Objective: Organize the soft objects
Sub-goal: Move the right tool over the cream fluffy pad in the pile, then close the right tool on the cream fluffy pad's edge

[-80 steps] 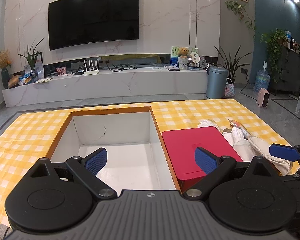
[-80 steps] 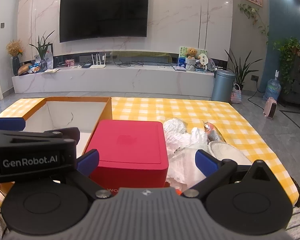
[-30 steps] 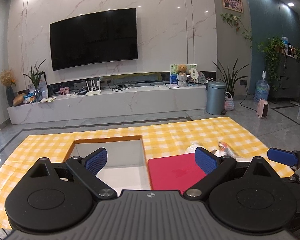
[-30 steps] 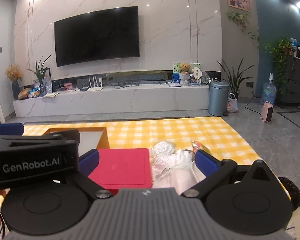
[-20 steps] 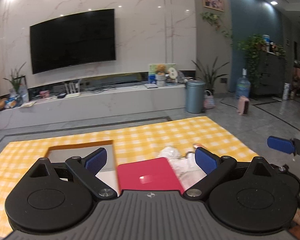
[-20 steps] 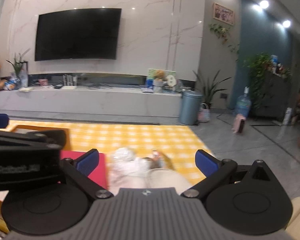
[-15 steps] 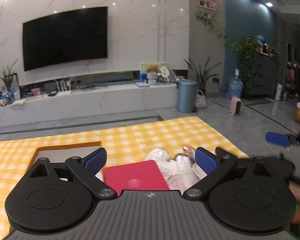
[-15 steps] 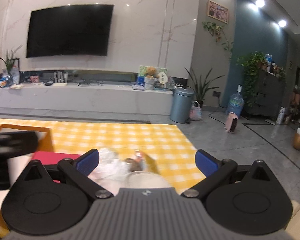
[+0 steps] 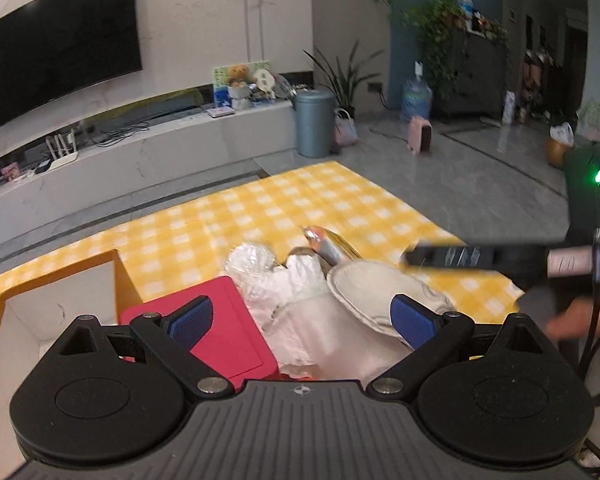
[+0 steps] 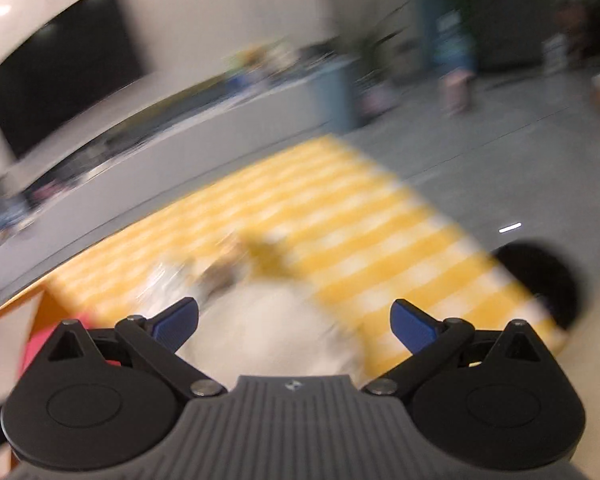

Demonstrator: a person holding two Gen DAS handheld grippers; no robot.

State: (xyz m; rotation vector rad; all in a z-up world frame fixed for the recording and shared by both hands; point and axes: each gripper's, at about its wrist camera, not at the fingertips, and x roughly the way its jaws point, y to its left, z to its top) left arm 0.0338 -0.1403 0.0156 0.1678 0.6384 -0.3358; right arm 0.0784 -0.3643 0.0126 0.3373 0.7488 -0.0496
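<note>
- Left gripper (image 9: 302, 318): blue pads spread wide, nothing between them. It sits low and near level, aimed over the right half of the red box (image 9: 204, 336) and the soft pile beside it.
- Right gripper (image 10: 294, 322): jaws likewise wide apart and empty. Its view is heavily smeared, so I judge it to be mid-swing; it points down at a pale blurred mass that is probably the same pile.
- From the left wrist view the right tool shows as a dark blurred bar at the right edge, with part of a hand (image 9: 576, 320) under it; it is off to the side of the pile and not touching it.
- Soft objects: a crinkled white plastic bag (image 9: 300, 320), a clear wrapped bundle (image 9: 250, 260) and a beige fabric piece (image 9: 374, 292) lie heaped on the yellow checked cloth (image 9: 260, 216), just right of the red box. A shiny packet (image 9: 328, 242) pokes out behind them.
- Open orange-rimmed box (image 9: 60, 276) stands left of the red box, white inside; only part of its interior shows.
- Step, as I read it: approach, before the first pick. Nothing is gripped.
- Next move calls for lowering one open gripper onto a top item, likely the beige piece, closing on a fold, then carrying it left, presumably into the open box.
</note>
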